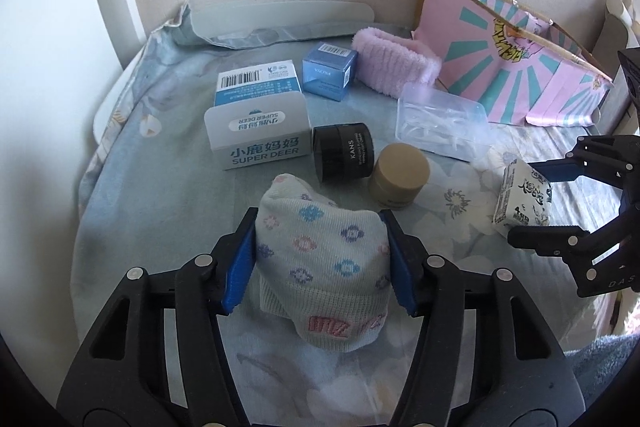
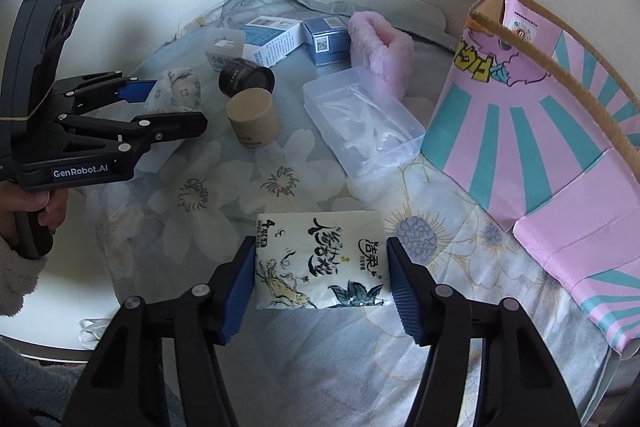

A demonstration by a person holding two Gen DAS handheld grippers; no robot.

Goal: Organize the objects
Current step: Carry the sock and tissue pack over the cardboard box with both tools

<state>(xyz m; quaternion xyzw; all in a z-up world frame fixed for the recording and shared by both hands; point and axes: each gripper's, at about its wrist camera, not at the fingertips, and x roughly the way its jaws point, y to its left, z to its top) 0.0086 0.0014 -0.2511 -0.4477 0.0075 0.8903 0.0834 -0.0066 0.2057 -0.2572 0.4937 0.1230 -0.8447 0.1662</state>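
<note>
holding two grips at once on the flowered cloth (image 2: 224,187). on my left, the left gripper (image 1: 322,259) has its blue pads pressed into both sides of the rolled sock (image 1: 320,267), which bulges between them and lies with its long axis running away from the tool toward the black jar (image 1: 343,151) and the tan jar (image 1: 398,175) just beyond it. further right, the right gripper (image 2: 320,267) is clamped on the tissue pack (image 2: 322,261), pads against its short ends, so the pack's long axis runs across the jaws. the pack sits on the cloth in the near middle, with the clear plastic box (image 2: 362,121) beyond it. the pink striped box (image 2: 532,147) stands open at the far right, just beside the pack and well apart from the sock. i judge that box to be the likely home for both, so the right hand is nearer and should go first; the left would have to cross over the jars.
</note>
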